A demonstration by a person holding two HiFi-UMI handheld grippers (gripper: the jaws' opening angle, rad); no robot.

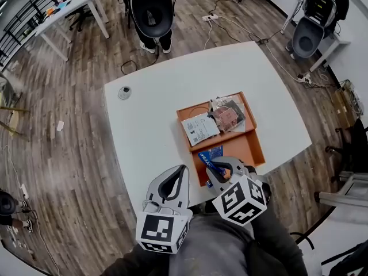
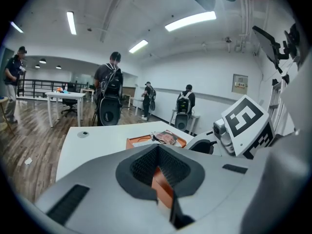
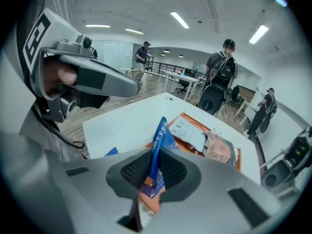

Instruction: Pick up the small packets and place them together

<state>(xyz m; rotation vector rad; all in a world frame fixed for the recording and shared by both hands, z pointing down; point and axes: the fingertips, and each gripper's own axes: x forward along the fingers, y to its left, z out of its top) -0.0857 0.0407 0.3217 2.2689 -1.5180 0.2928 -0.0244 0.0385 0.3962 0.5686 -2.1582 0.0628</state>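
Observation:
On the white table (image 1: pixel 149 125) lies an orange tray (image 1: pixel 253 149). In its far half are a white printed packet (image 1: pixel 200 129) and a clear packet with pinkish contents (image 1: pixel 229 115). My right gripper (image 1: pixel 217 168) hangs over the tray's near end, shut on a blue packet (image 3: pixel 158 140) that stands on edge between its jaws. Another blue corner (image 3: pixel 111 151) shows below it at the left. The left gripper (image 1: pixel 183 170) hovers at the table's near edge, left of the tray, jaws together with nothing in them. In the left gripper view the tray (image 2: pixel 134 141) is ahead.
A small round grey object (image 1: pixel 124 92) sits near the table's far left corner. A black office chair (image 1: pixel 151 10) stands beyond the far edge. People with backpacks (image 2: pixel 109 94) stand further back among other desks (image 1: pixel 69 10). Cables lie on the wooden floor.

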